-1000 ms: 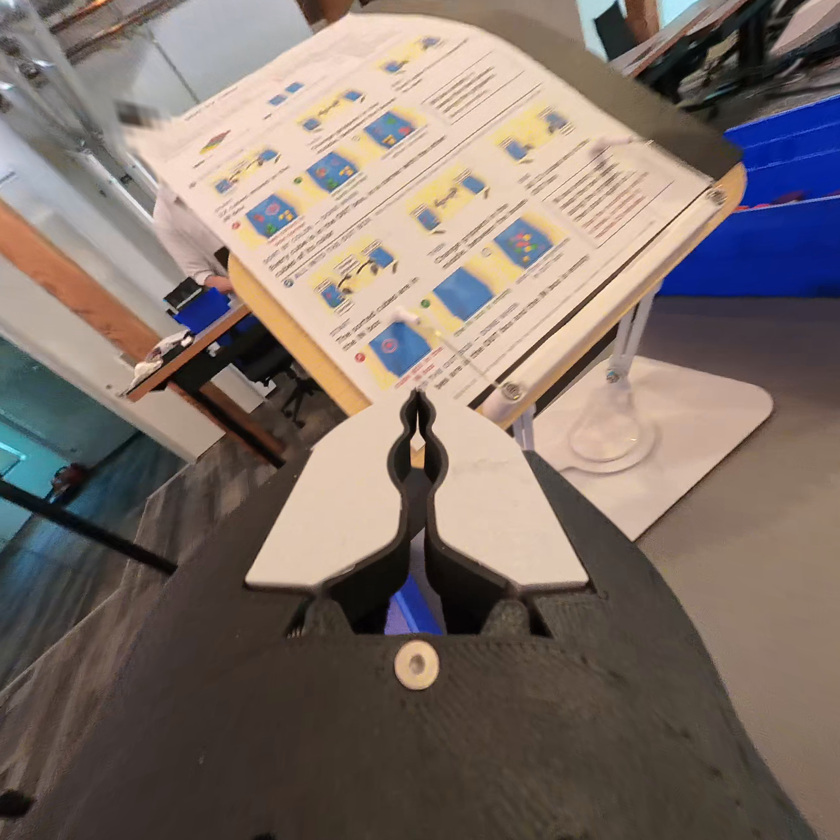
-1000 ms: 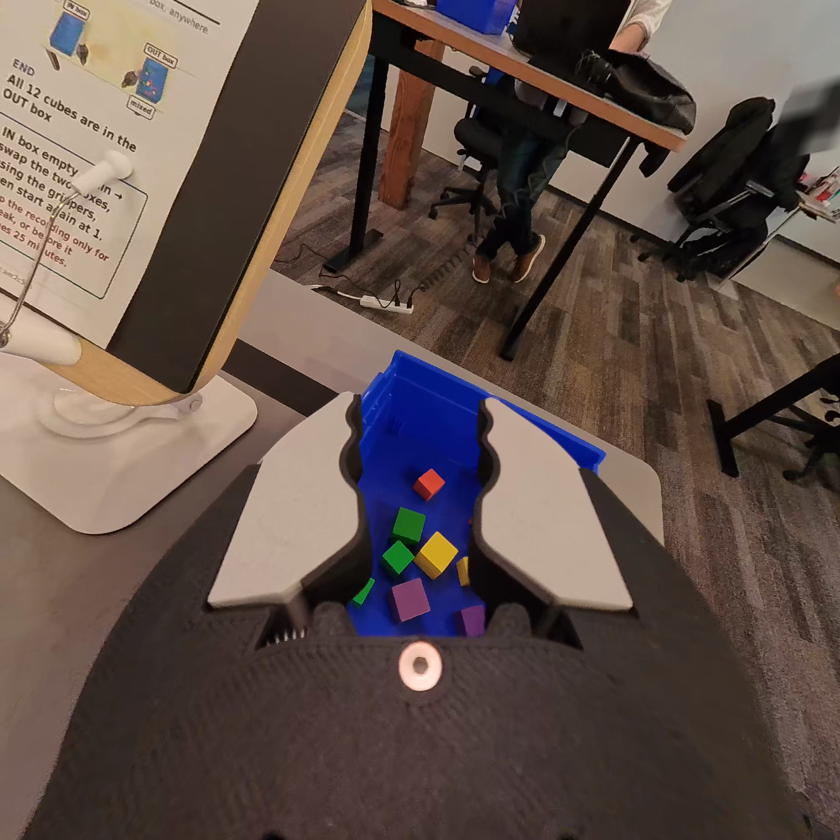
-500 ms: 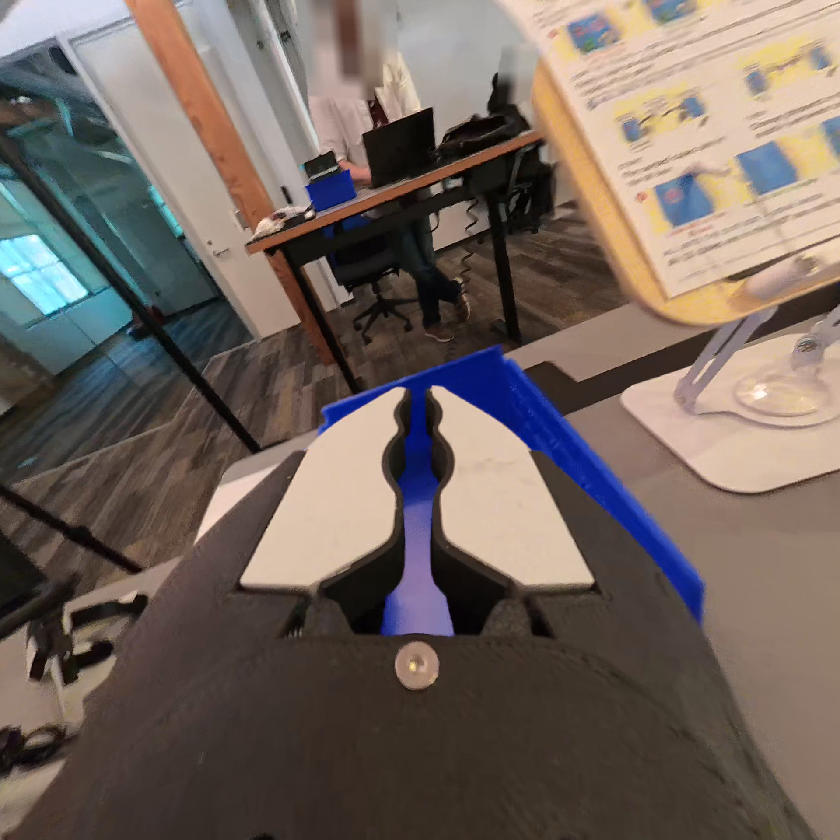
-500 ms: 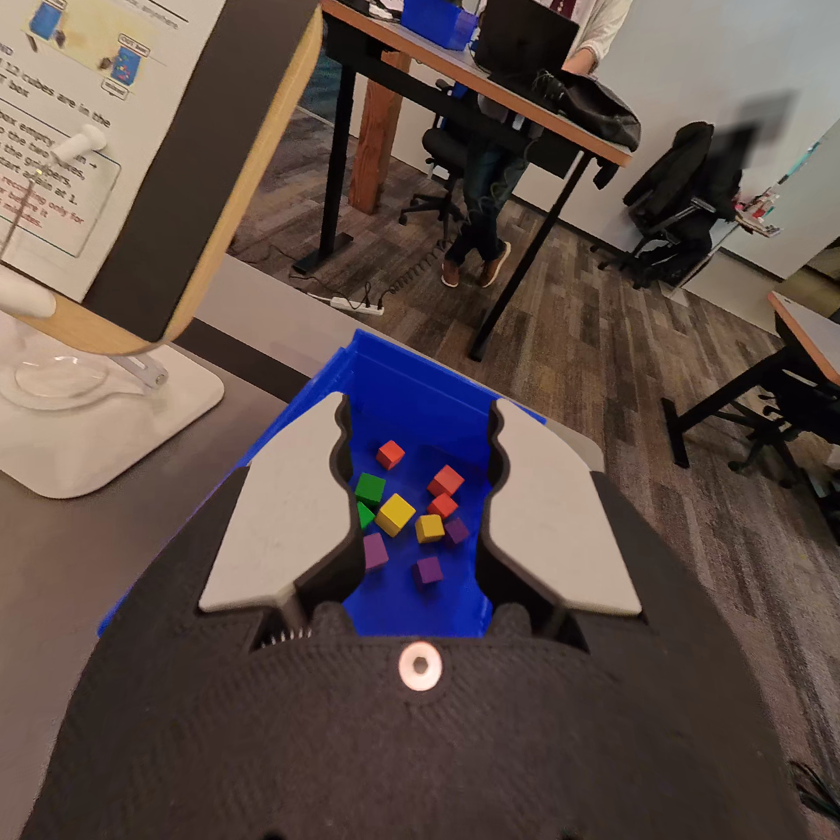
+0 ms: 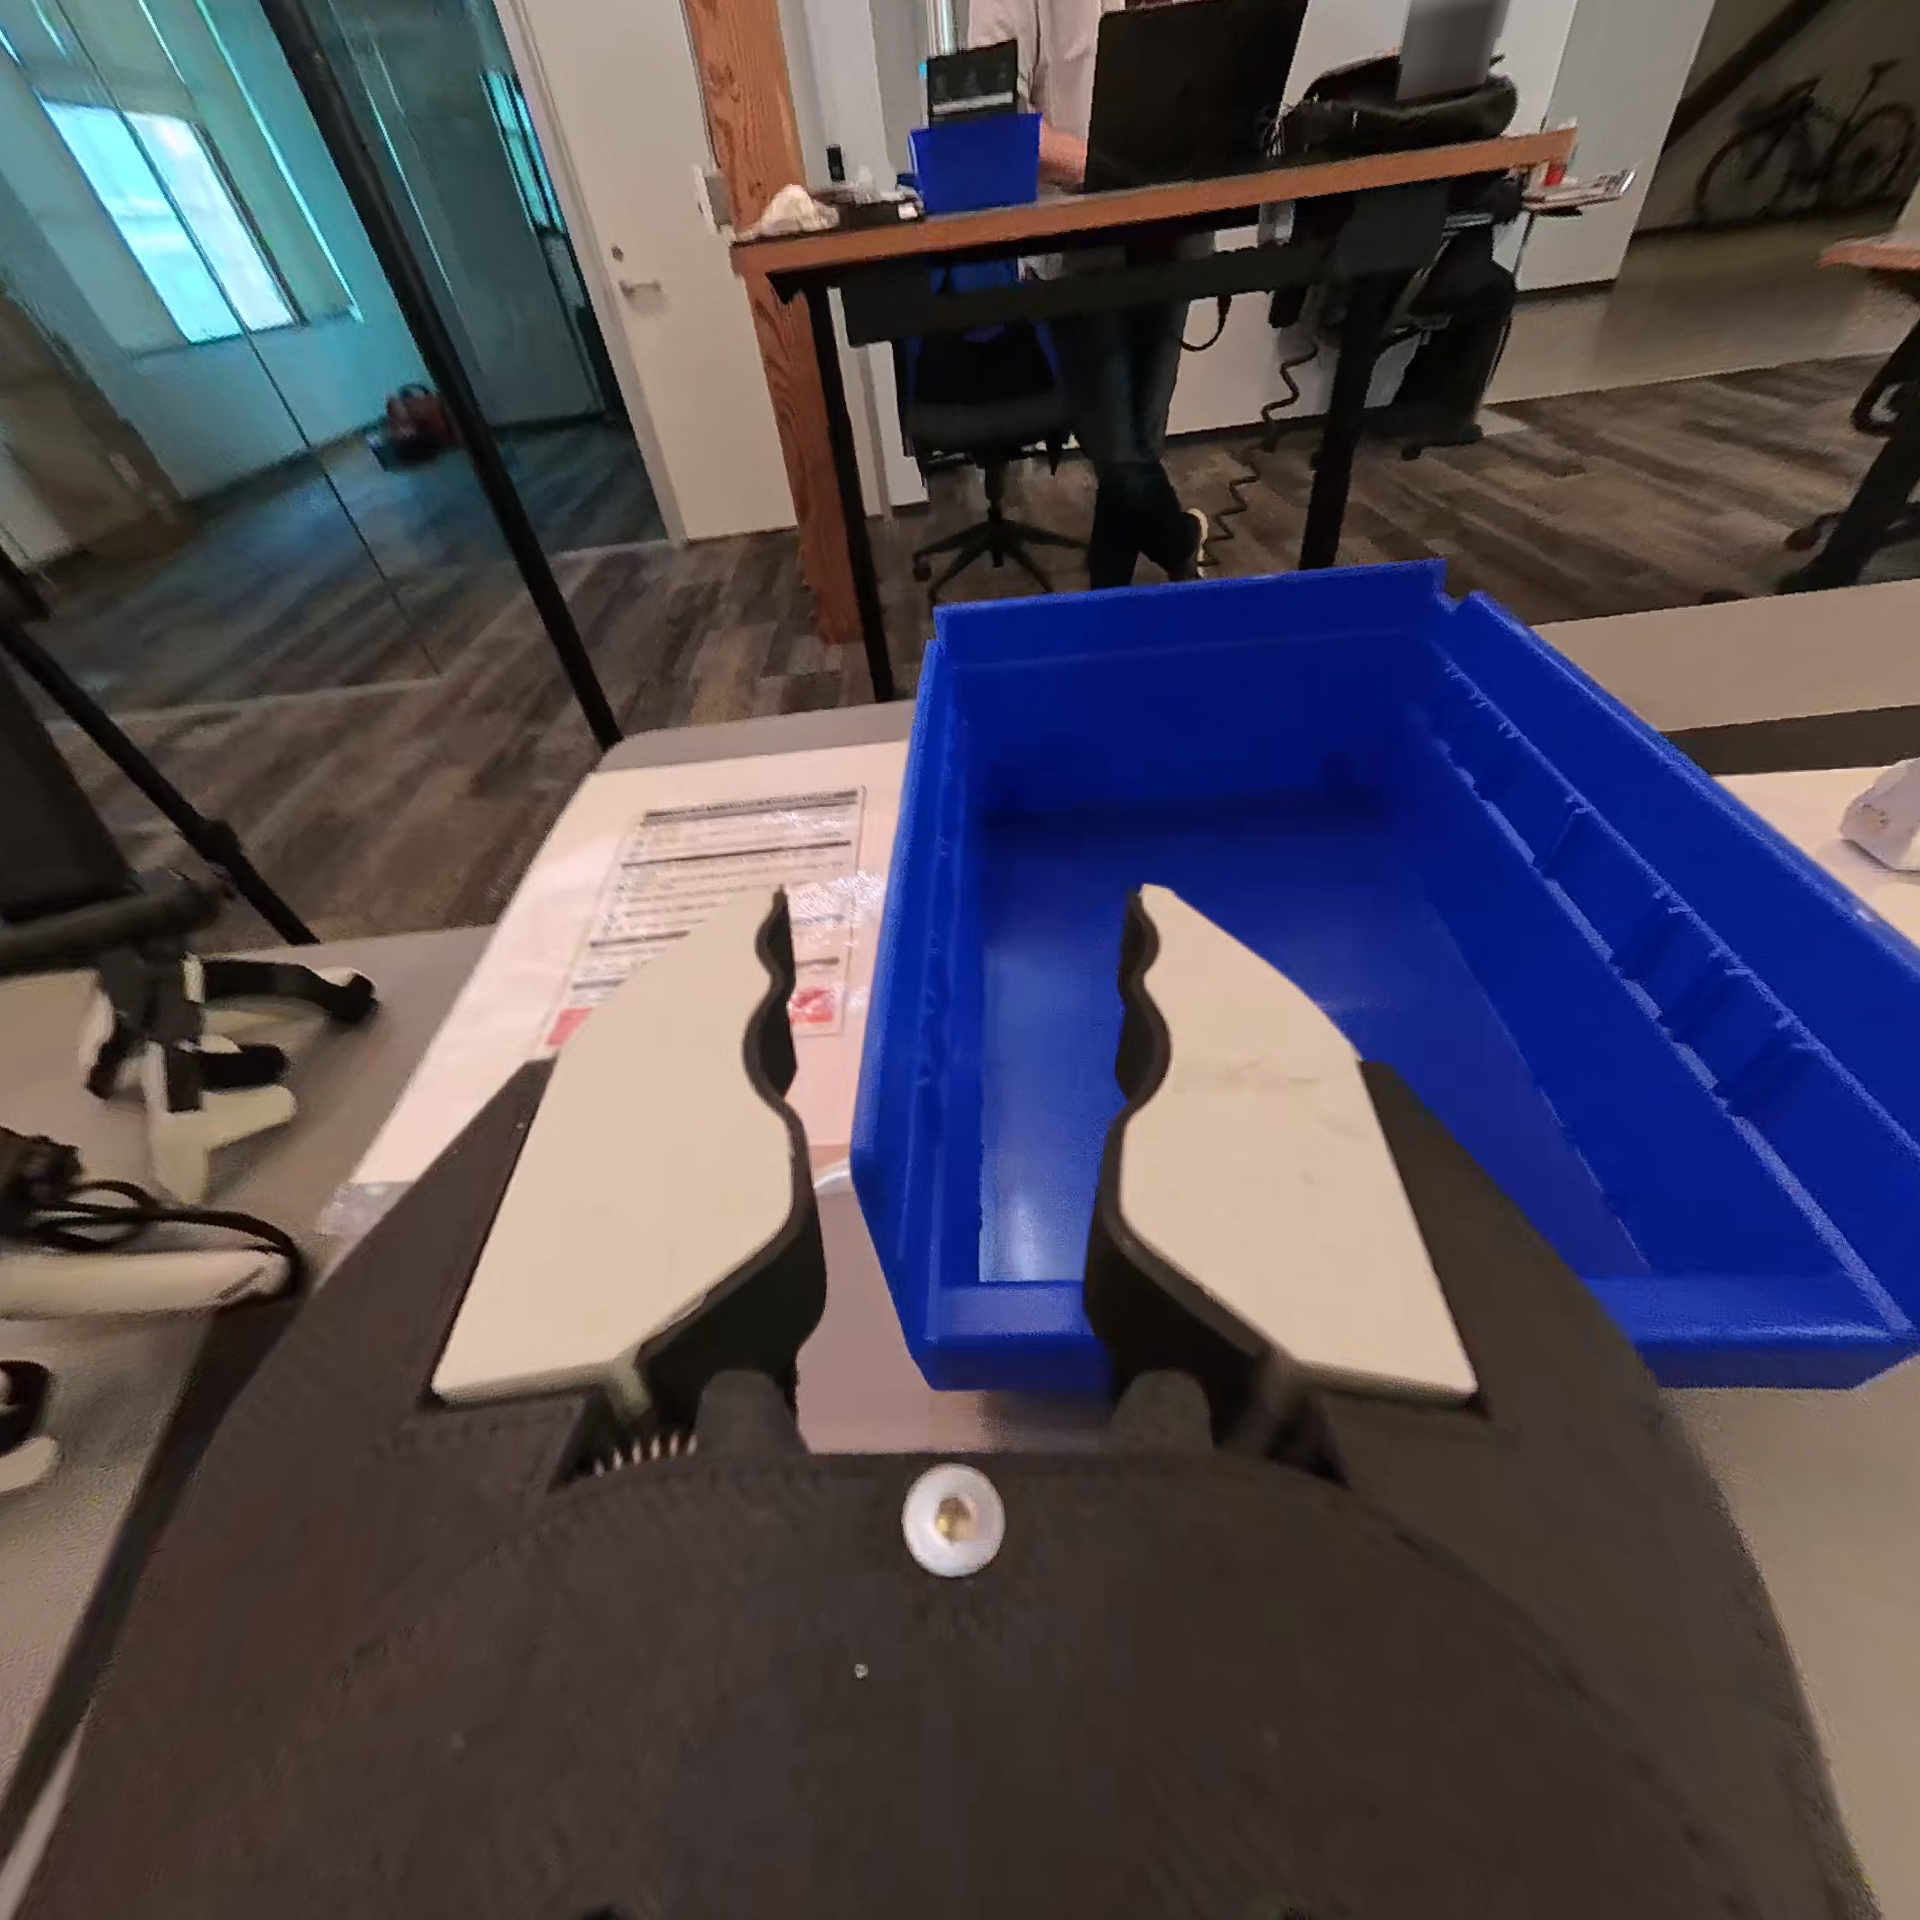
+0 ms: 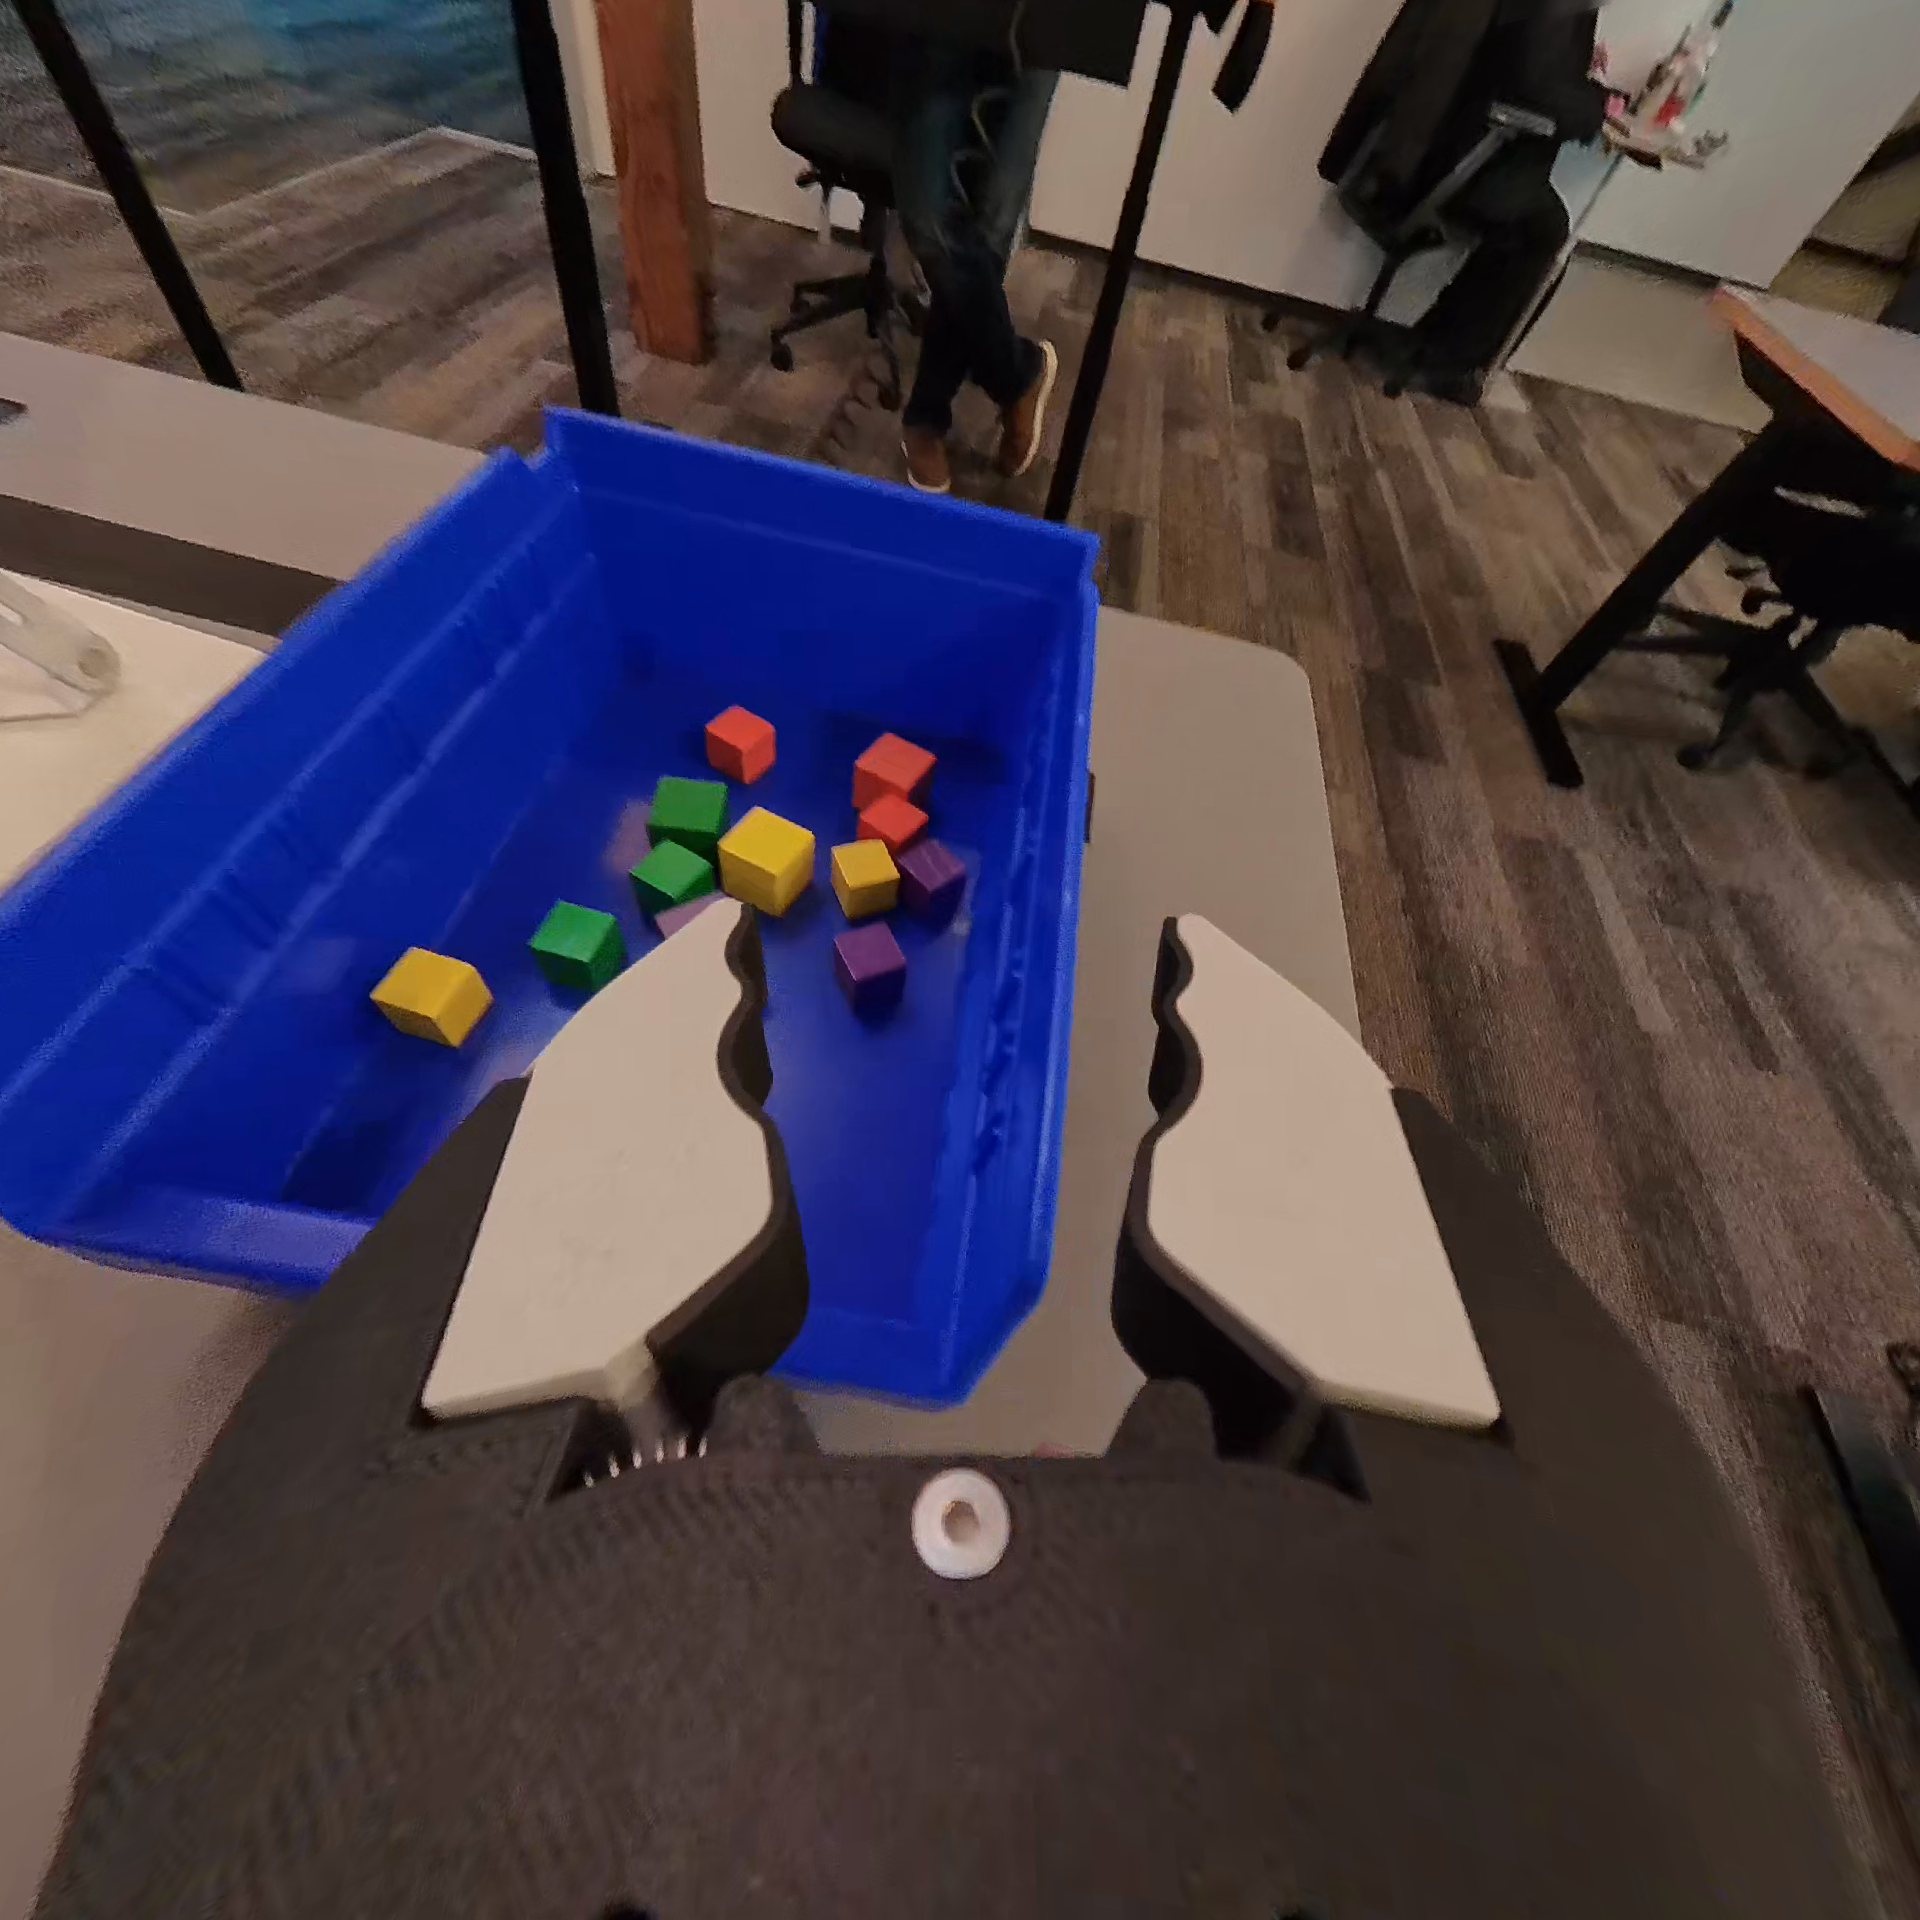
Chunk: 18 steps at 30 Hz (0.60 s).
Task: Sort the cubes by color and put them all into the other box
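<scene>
Both tongs have just spread wide and hold nothing. The left tongs [image 5: 956,925] now face the bare box [image 5: 1558,873]; the right tongs [image 6: 956,925] hang over the cubes [image 6: 766,860] in the full box [image 6: 312,748]. I think picking starts next.

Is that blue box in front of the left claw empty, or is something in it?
Empty, as far as it shows. The blue box has a bare floor; the left gripper, open, hides a small part of it.

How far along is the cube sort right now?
Nothing looks moved yet: the empty blue box holds no cubes. In hand: nothing; left gripper and right gripper are both open. Left: all visible red, green, yellow and purple cubes lie mixed in the full blue box.
</scene>
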Tool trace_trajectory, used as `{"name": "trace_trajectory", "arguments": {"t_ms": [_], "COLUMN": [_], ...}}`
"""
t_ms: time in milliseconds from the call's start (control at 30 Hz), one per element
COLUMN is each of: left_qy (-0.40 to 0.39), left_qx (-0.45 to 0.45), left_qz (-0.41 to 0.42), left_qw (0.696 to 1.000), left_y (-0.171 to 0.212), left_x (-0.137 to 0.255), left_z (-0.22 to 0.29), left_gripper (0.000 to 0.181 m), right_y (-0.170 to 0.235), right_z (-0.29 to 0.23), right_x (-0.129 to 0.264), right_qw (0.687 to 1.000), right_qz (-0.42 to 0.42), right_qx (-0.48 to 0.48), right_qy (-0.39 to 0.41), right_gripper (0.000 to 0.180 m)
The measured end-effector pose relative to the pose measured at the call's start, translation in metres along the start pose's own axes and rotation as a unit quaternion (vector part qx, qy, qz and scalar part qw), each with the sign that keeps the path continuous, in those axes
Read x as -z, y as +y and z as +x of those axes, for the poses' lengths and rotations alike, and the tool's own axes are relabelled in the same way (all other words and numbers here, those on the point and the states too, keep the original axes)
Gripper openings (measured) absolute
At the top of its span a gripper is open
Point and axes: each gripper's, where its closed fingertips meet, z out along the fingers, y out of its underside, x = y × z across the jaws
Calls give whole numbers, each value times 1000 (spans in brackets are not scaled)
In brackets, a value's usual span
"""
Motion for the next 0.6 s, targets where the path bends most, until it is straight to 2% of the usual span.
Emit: {"name": "trace_trajectory", "arguments": {"t_ms": [267, 533, 600], "left_qy": [19, 44, 39], "left_qx": [43, 58, 56], "left_qz": [-20, -69, -61], "left_qw": [999, 995, 996], "left_y": [16, 44, 43], "left_x": [-6, -21, -21], "left_z": [-2, 12, 9], "left_gripper": [67, 72, 66], "right_y": [31, 41, 42], "right_z": [1, 2, 5], "right_x": [-11, -16, -16], "right_qw": [998, 998, 998], "right_qz": [-47, -58, -59], "right_qx": [-33, -26, -30], "right_qy": [-12, -3, -2], "right_gripper": [70, 45, 38]}}
